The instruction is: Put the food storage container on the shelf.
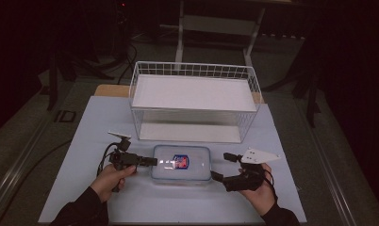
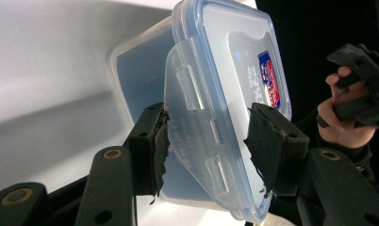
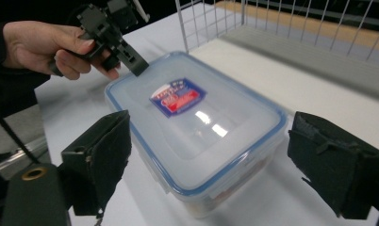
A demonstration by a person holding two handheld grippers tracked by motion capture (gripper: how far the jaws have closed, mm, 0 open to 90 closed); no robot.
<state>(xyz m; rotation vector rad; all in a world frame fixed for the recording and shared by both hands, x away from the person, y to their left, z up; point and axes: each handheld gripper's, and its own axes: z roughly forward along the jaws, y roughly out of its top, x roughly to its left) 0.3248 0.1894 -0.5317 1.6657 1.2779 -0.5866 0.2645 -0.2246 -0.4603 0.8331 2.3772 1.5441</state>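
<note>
Container (image 1: pixel 182 164): clear plastic box with blue-seal snap lid, lying flat on the white table (image 1: pixel 84 141) just in front of the wire basket (image 1: pixel 192 101), between the two grippers.

Left gripper (image 2: pixel 204 141): jaws straddle the lid's end latch flap (image 2: pixel 192 136), one pad on each side of it. Pads look close to or touching the flap; whether they actually pinch it I cannot tell. In the high view the jaw tips reach onto the box's left end.

Right gripper (image 3: pixel 211 165): jaws spread wide apart, box corner sitting between them, neither pad touching it. Nothing held.

Judged risks:
- If the left jaws pull the flap while the right jaws are off the box, the whole box could slide or tip rather than the latch releasing; nothing braces it.
- Pad foam on the left jaws looks ragged; grip on smooth flap may slip off.
- Box sits near the basket wall; a shove forward could knock it against the wire.
</note>
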